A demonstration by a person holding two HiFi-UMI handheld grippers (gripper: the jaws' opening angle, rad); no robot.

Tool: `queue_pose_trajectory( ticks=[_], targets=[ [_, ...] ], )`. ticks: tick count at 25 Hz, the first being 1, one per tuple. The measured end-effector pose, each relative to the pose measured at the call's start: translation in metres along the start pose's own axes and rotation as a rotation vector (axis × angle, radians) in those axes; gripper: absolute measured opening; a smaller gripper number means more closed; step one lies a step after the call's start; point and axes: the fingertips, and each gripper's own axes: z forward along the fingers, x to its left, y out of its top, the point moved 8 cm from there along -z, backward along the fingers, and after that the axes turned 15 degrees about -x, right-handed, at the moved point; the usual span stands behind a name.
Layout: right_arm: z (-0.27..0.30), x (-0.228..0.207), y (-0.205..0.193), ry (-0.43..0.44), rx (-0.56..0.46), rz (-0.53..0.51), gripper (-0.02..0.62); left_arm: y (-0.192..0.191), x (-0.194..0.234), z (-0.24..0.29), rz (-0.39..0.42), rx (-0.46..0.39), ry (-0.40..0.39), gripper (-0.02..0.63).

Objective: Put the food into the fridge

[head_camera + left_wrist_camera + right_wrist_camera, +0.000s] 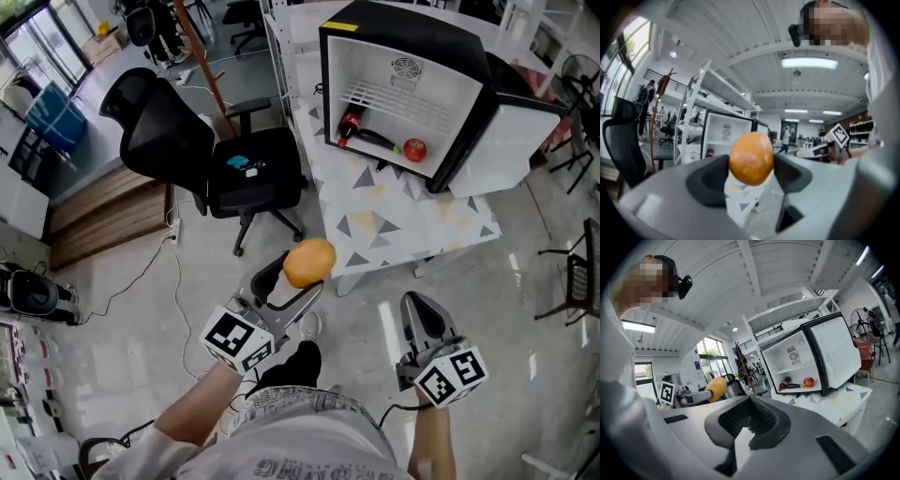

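An orange round fruit [309,262] is clamped between the jaws of my left gripper [302,269], held in the air in front of the person; it fills the gap in the left gripper view [751,158]. My right gripper [421,317] hangs at the lower right, jaws together with nothing in them [749,418]. A small black fridge [412,84] stands open on a patterned table [403,220] ahead. On its bottom shelf lie a cola bottle [348,126], a dark aubergine [375,139] and a red apple [414,149].
A black office chair [202,150] stands left of the table. The fridge door [502,141] hangs open to the right. Cables trail over the floor at the left, and a wooden step [103,211] lies beyond the chair.
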Motion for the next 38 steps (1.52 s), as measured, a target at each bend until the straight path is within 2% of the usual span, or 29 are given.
queue_pose_trajectory(
  ticks=[22, 38],
  targets=[
    [0.153, -0.038, 0.008, -0.096, -0.004, -0.003, 0.002, 0.001, 0.143, 0.102, -0.010, 0.034, -0.098, 0.302],
    [0.206, -0.056, 0.021, -0.102, -0.010, -0.013, 0.002, 0.006, 0.183, 0.143, -0.016, 0.018, -0.108, 0.302]
  ],
)
